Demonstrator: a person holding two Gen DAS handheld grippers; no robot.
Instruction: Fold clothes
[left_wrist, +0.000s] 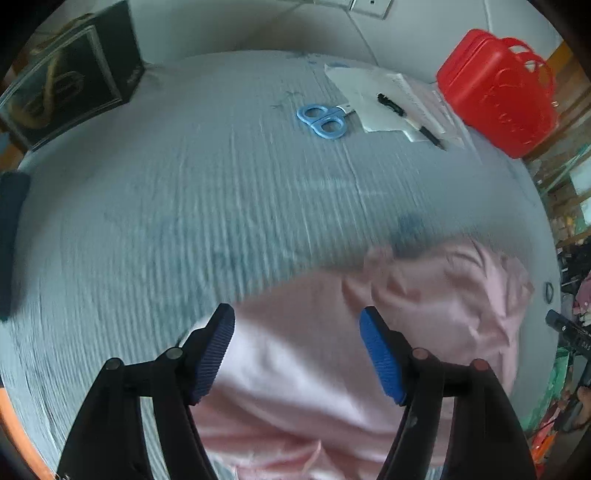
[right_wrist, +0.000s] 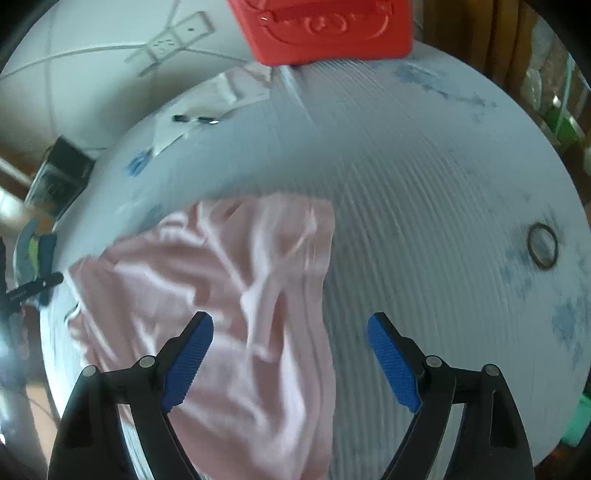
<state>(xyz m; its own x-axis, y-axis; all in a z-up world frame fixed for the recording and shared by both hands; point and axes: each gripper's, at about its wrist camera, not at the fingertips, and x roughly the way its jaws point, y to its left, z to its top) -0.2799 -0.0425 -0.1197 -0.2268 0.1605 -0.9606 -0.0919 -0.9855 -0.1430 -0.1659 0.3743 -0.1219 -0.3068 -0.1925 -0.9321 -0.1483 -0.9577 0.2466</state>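
A pale pink garment (left_wrist: 332, 350) lies crumpled on a grey ribbed table cover (left_wrist: 184, 221). My left gripper (left_wrist: 297, 325) is open and empty, its blue pads hovering over the garment's left part. In the right wrist view the same garment (right_wrist: 221, 295) lies rumpled at the lower left. My right gripper (right_wrist: 290, 332) is open and empty above the garment's right edge. The left gripper's tip (right_wrist: 37, 286) shows at the far left of the right wrist view. Both views are blurred by motion.
Blue-handled scissors (left_wrist: 321, 122), papers (left_wrist: 384, 99) with a black pen (left_wrist: 410, 120) and a red plastic case (left_wrist: 495, 88) sit at the table's far side. A dark box (left_wrist: 70, 81) stands far left. A dark ring (right_wrist: 542, 245) lies at the right.
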